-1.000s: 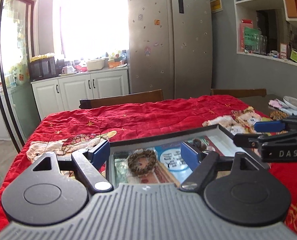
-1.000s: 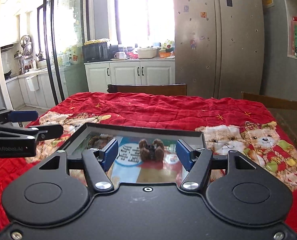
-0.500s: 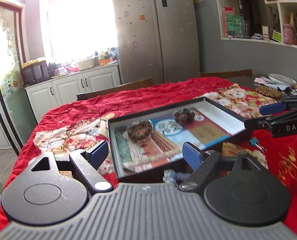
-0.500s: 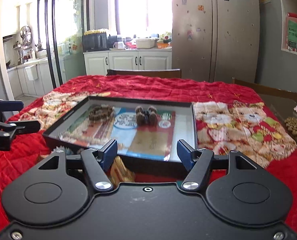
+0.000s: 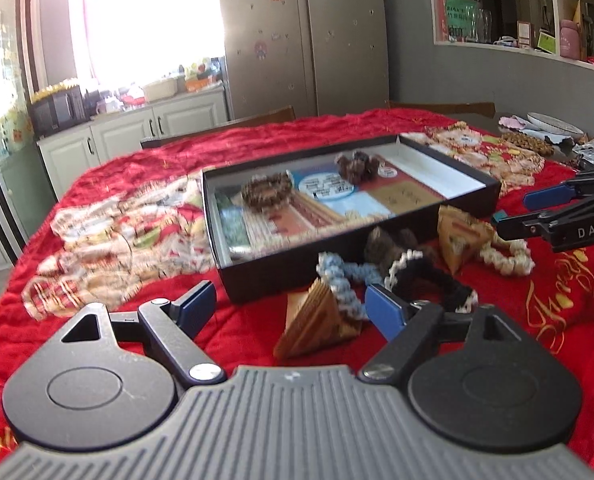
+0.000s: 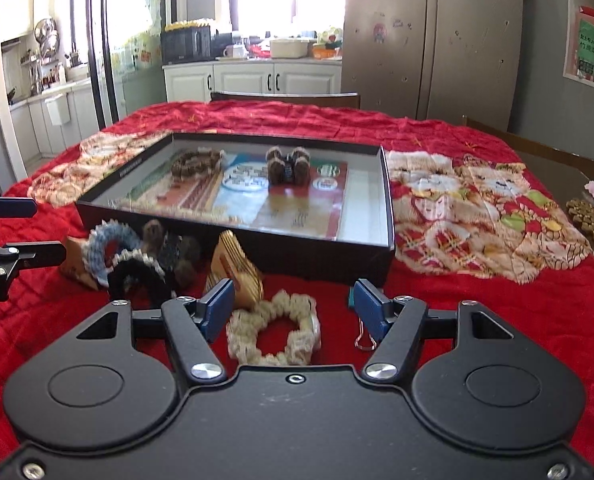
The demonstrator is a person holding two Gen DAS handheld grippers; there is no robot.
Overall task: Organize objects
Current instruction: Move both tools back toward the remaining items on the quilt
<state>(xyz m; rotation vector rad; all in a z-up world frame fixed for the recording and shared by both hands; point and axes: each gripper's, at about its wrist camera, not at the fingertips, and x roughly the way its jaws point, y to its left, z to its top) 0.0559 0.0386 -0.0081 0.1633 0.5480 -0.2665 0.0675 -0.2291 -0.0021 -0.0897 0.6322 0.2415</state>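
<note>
Currently both claws hang spread and empty on the near side of the black box (image 6: 233,236), which sits on the red-clothed bench (image 6: 497,312). Inside the box lie a brown scrunchie (image 6: 195,163) and a dark fuzzy hair clip (image 6: 288,166), on top of printed sheets. Everything not yet sorted is strewn along the box's near wall: a cream scrunchie (image 6: 275,334), a wooden comb (image 6: 237,276), a blue scrunchie (image 5: 347,276), a black scrunchie with white edging (image 5: 429,280), a second wooden comb (image 5: 317,320), a dark fuzzy clip (image 6: 171,250) and a small binder clip (image 6: 363,336).

The right claw (image 6: 293,310) has the cream scrunchie lying between its open fingers, untouched by the pads as far as I can see. The left claw (image 5: 293,306) is open around the second wooden comb, close to the blue scrunchie.

The risks, as I judge them:

- The items overlap (the blue and black scrunchies seem tangled together), so closing on one could drag a neighbour along.
- A soft scrunchie may squash and slip free if pinched only at its edge.
- The first comb leans by the right claw's left finger (image 6: 217,308); a sideways nudge could knock it over.
- The box wall is just beyond; a low carry could catch on its rim or shove the box away.
- Loose cloth could bunch under a descending finger.
</note>
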